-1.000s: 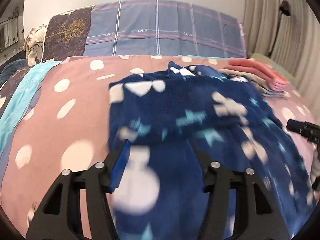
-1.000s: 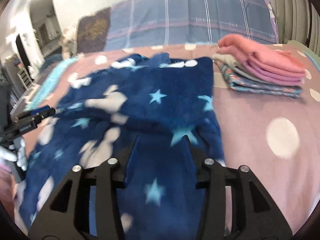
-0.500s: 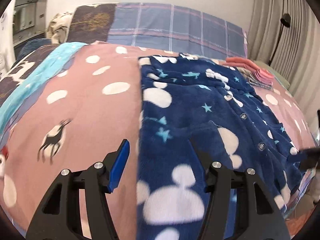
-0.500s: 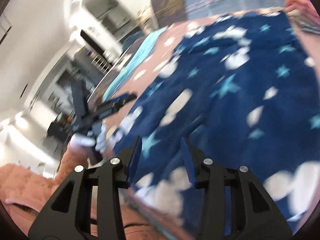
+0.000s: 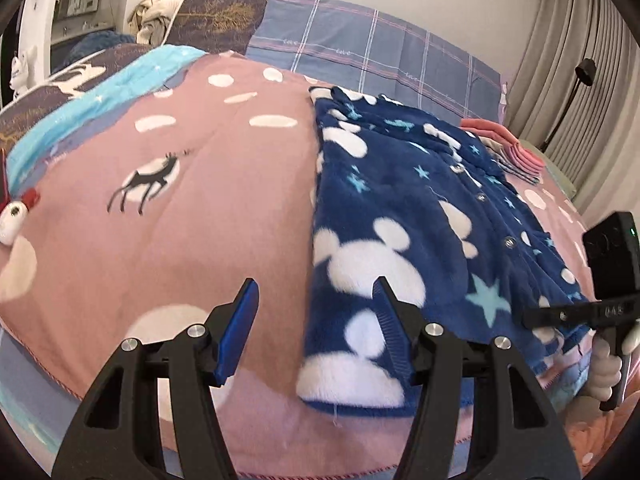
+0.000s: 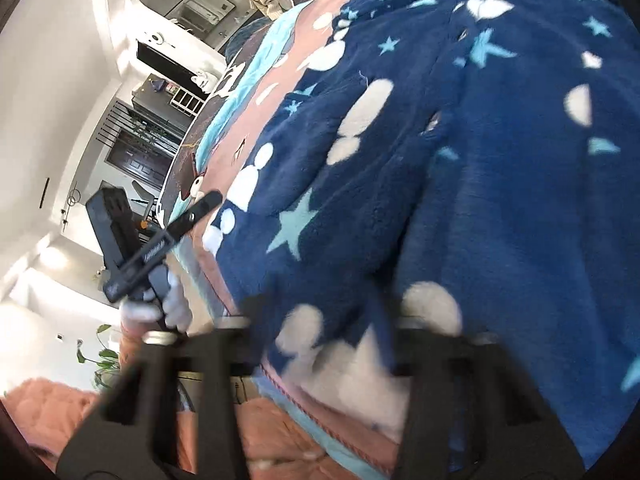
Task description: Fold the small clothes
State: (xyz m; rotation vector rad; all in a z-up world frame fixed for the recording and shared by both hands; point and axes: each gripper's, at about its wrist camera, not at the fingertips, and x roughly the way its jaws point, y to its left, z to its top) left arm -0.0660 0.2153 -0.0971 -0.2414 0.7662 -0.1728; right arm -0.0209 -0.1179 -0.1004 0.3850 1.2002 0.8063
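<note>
While the right gripper (image 5: 536,316) has just closed its jaws on the near hem of the navy fleece top (image 5: 400,208), the left gripper (image 5: 316,308) hangs open over the other hem corner, one finger above fabric, one above the pink bedspread (image 5: 200,220). Pulling from one side only could skew or bunch the thick fleece. It lies spread on the bedspread, buttoned, printed with white mouse heads and pale stars.

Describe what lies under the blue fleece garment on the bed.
The blue fleece garment lies on a pink spotted bedspread, which shows around it. The covered area is hidden, so anything else beneath cannot be told.
</note>
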